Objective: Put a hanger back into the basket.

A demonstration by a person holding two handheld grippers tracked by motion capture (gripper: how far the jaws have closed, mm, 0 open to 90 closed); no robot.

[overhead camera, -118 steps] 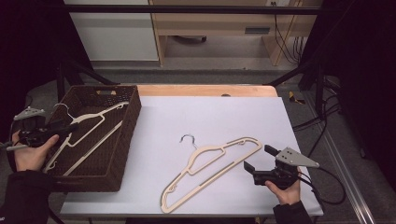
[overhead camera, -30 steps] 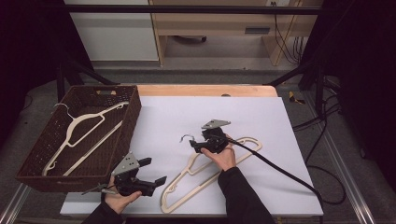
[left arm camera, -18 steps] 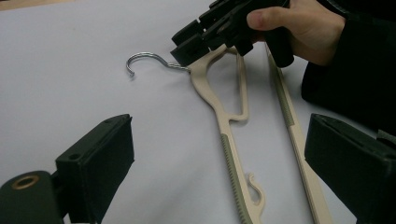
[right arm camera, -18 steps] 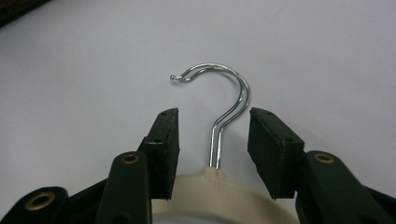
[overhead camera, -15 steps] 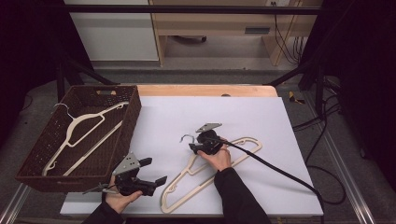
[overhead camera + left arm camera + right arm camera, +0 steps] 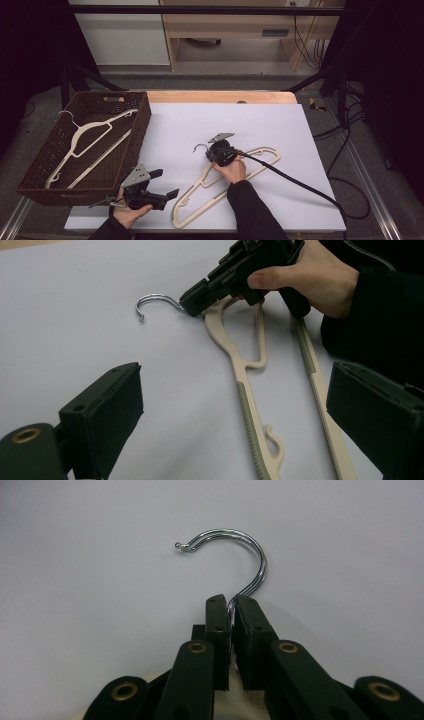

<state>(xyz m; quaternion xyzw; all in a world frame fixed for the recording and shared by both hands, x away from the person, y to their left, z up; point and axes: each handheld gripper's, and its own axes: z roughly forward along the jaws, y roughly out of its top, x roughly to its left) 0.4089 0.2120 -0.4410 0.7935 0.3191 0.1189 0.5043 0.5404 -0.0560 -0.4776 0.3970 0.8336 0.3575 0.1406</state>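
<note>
1. Right now the right hand-held gripper (image 6: 212, 150) has its jaws pressed together on the neck of the hanger (image 6: 227, 186), just below the metal hook (image 6: 235, 555).
2. That hanger lies flat on the white tabletop (image 6: 295, 130), near the middle, with its hook pointing toward the basket (image 6: 82, 145).
3. The left hand-held gripper (image 6: 167, 192) hangs low by the front edge, just beside the hanger's near end. Its jaws are spread wide and hold nothing.
4. A second hanger (image 6: 87, 145) lies inside the basket, so I think this one may be going there too.
5. What could go wrong: the jaws pinch a thin, shiny wire. It looks slippery, so the hanger could spin or slip out when it is lifted.
6. The hanger is long and is held at one end only. The far end could droop and drag on the tabletop.
7. The hook or a shoulder could catch on the basket wall (image 6: 142, 127) and get stuck.
8. The black cable (image 6: 290, 180) lies across the hanger and could snag it.
</note>
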